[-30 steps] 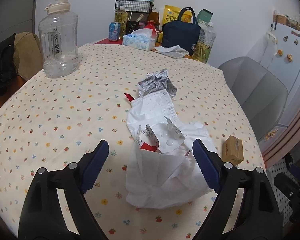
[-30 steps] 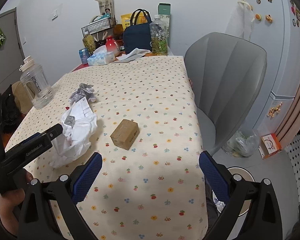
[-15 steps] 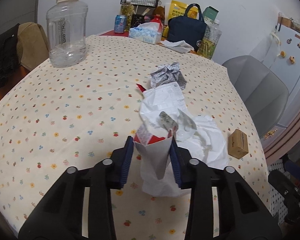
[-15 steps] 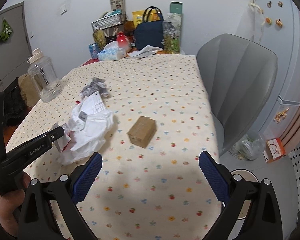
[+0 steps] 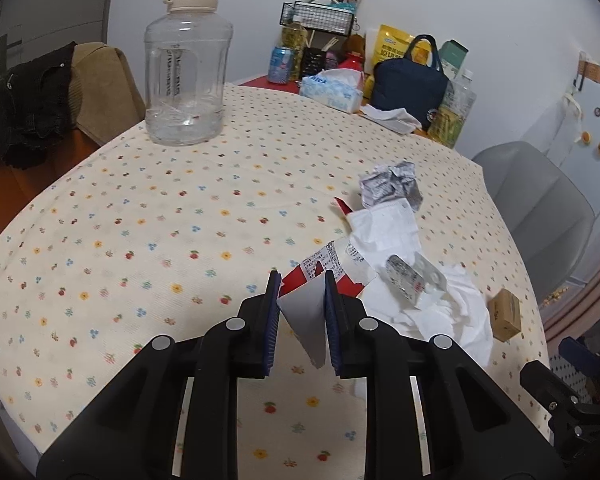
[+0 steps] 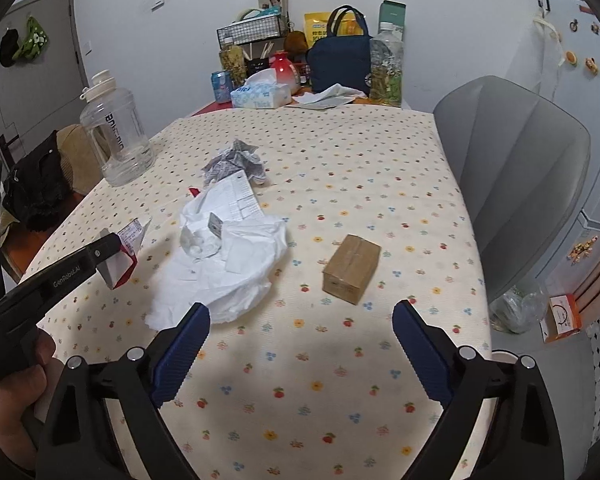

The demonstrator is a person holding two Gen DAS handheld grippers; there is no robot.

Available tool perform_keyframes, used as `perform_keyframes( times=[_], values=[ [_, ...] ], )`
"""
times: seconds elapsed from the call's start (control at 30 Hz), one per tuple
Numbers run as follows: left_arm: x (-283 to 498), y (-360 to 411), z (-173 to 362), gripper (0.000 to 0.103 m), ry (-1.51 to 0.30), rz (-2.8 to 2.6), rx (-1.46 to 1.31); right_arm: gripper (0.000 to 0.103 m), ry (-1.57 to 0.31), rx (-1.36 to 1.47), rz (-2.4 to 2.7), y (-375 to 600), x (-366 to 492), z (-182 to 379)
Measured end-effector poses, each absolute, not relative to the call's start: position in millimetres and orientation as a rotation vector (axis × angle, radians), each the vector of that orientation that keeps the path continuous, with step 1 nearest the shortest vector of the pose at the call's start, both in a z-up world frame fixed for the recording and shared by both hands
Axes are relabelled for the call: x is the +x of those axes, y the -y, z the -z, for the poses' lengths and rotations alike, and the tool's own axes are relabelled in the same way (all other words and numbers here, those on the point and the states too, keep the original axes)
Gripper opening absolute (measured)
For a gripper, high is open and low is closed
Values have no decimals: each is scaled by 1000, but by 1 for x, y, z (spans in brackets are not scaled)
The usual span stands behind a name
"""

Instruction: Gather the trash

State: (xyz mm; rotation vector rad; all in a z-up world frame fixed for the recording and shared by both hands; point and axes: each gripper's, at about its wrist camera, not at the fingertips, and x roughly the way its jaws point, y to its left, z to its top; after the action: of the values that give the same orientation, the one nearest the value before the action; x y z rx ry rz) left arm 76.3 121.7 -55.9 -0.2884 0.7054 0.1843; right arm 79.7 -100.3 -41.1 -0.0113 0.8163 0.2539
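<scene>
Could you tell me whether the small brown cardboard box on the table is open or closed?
Closed. The cardboard box lies flat on the tablecloth, flaps down and taped along the top seam.

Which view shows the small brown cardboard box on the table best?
The right wrist view: the cardboard box lies whole and near centre, ahead of the open right gripper. In the left wrist view it is small and distorted at the right table edge.

Indoor light was dim and even, faintly bluish; a soft dark shadow lay on the counter (image 6: 300, 360) between the right hand-held gripper's (image 6: 301, 354) fingers; both fisheye views bent straight lines strongly, with black vignetted corners; focus stayed fairly sharp, without glare.
</scene>
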Motion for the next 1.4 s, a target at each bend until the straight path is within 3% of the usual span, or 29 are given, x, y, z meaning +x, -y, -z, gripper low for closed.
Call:
perform_keyframes(
  times=[0.57, 0.63, 0.77, 0.8, 1.0, 1.4],
  values=[
    [81, -130, 71, 21, -732, -213, -282, 70, -868, -58, -360, 50, 98, 58],
    [82, -129, 72, 21, -736, -211, -280, 61, -873, -73, -366, 45, 99, 60],
    [83, -127, 72, 21, -735, -204, -276, 22, -903, -78, -370, 44, 102, 63],
    [83, -126, 72, 21, -733, -203, -276, 16, -906, -76, -368, 45, 101, 63],
    [81, -122, 68, 21, -723, -190, -274, 8, -868, -52, -352, 56, 96, 50],
    [74, -107, 55, 21, -697, -165, -253, 7, -793, -6, -325, 82, 85, 22]
  ],
)
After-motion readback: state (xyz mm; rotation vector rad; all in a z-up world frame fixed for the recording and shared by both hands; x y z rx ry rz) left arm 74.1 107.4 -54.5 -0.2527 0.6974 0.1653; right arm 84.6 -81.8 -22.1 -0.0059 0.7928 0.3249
